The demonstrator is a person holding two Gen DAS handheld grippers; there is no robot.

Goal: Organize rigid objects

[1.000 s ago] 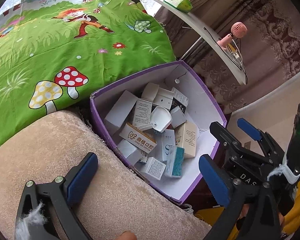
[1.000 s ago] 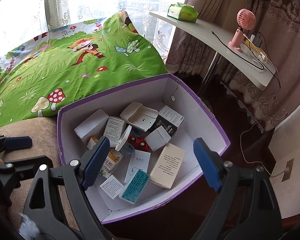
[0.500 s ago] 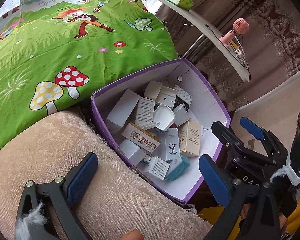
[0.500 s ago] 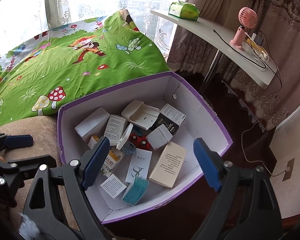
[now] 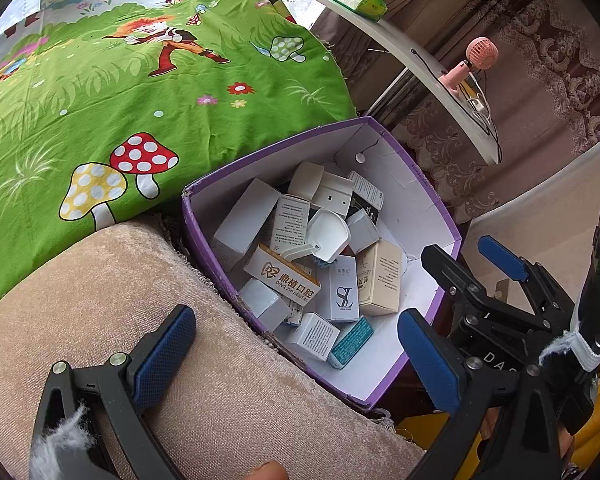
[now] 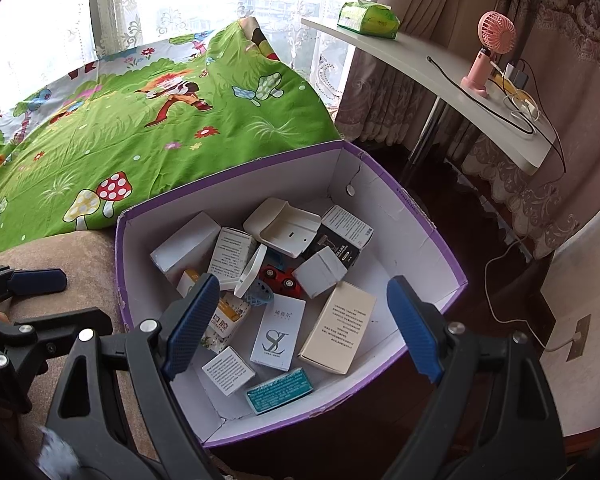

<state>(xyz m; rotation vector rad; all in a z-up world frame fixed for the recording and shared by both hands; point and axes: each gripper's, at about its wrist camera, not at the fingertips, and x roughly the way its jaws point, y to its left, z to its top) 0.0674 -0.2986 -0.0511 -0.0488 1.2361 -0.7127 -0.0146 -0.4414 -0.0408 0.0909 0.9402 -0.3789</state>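
A purple-edged white cardboard box [image 6: 420, 216] [image 5: 428, 184] holds several small cartons: a cream carton [image 6: 338, 332], a white "SL" carton [image 6: 278, 332], a teal carton [image 6: 280, 390], a white scoop [image 5: 326, 234] and a red toy car [image 6: 282, 278]. My right gripper [image 6: 300, 324] is open and empty, above the box's near half. My left gripper [image 5: 296, 356] is open and empty, over the beige cushion [image 5: 140, 320] beside the box's near corner. The right gripper also shows in the left wrist view [image 5: 476, 264].
A green cartoon bedsheet [image 6: 140, 120] lies behind the box. A white shelf [image 6: 440, 80] at the right carries a pink fan [image 6: 488, 52], cables and a green tissue pack [image 6: 368, 20]. Curtains and dark floor lie to the right.
Both grippers have drifted slightly; the box sits a little lower and further right in the left wrist view. The teal carton in the box has settled flatter. Both grippers stay open.
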